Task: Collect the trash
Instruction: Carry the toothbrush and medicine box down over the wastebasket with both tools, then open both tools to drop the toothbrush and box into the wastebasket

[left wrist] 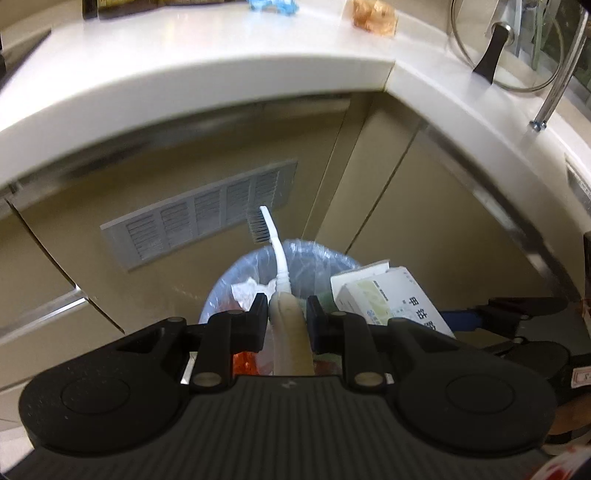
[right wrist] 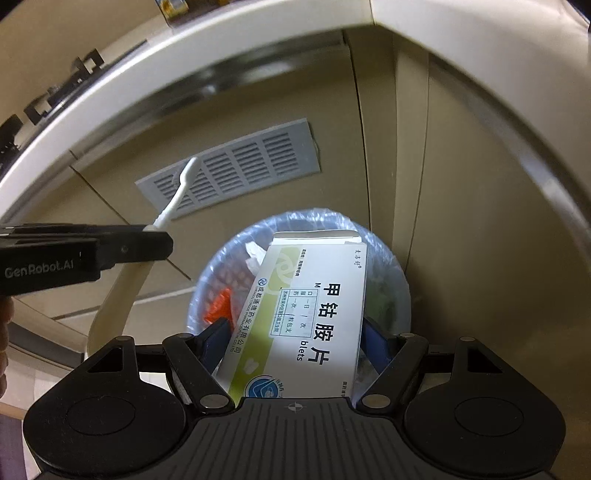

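My left gripper (left wrist: 287,308) is shut on a white toothbrush (left wrist: 279,258) with a beige handle, bristle head pointing forward, above a bin (left wrist: 225,284) lined with a clear bag. In the right wrist view the left gripper (right wrist: 162,242) and the toothbrush (right wrist: 177,195) show at the left. My right gripper (right wrist: 293,332) is shut on a white and green medicine box (right wrist: 314,302), held over the bin (right wrist: 395,273). The box (left wrist: 391,299) also shows in the left wrist view. The bin holds tissue and orange scraps.
Beige cabinet doors with a grey vent grille (left wrist: 199,214) stand behind the bin. Above is a white countertop (left wrist: 184,70) with a blue crumpled item (left wrist: 273,5), an orange wrapper (left wrist: 373,16) and a glass pot lid (left wrist: 506,48).
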Demonstrator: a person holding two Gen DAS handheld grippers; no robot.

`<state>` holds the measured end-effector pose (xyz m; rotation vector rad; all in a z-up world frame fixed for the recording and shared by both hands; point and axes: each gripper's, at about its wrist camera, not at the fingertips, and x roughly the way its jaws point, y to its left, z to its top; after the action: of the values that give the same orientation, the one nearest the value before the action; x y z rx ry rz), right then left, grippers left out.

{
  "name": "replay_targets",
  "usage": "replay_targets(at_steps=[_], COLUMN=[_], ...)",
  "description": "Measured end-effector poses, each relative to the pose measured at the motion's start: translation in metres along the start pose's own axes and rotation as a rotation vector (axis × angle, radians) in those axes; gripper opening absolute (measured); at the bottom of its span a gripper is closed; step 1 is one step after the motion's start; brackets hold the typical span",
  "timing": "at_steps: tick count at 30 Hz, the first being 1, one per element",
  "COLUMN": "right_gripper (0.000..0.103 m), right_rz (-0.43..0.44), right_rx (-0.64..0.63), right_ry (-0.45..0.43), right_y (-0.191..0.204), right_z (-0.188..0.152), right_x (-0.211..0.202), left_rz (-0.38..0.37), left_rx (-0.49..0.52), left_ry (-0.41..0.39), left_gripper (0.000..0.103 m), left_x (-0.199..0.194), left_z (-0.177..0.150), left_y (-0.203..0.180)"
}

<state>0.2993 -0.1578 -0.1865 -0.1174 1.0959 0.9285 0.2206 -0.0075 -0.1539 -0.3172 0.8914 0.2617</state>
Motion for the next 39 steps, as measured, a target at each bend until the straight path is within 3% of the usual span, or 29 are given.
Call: replay_targets(at_steps=[14, 18, 25, 29, 39], right_gripper=[0.077, 0.079, 0.082, 0.082, 0.082], right_rz=[0.017, -0.025, -0.032, -0.102, -0.115], right_rx=[0.012, 0.029, 0.061, 0.055, 0.104], right_ry=[0.018, 0.012, 0.004, 0.027, 0.06], right_y=[-0.017, -0.022, -0.029, -0.029, -0.037], right_z=[-0.006, -0.006, -0.009, -0.011, -0.02], right_x=[0.051, 0.058, 0.055, 0.054, 0.045], left_rz=[-0.007, -0.007, -0.011, -0.02, -0.041], left_rx=[-0.03, -0.025, -0.02, -0.006, 0.045], left_ry=[0.055, 0.067, 0.083, 0.084, 0.104], left_gripper=[0.019, 0.019, 0.019, 0.02, 0.02], left_x=[0.044, 0.052, 0.061, 0.067, 0.092], left_z=[0.0, 0.001, 0.002, 0.002, -0.003], left_y=[0.002, 0.002, 0.001, -0.003, -0.016])
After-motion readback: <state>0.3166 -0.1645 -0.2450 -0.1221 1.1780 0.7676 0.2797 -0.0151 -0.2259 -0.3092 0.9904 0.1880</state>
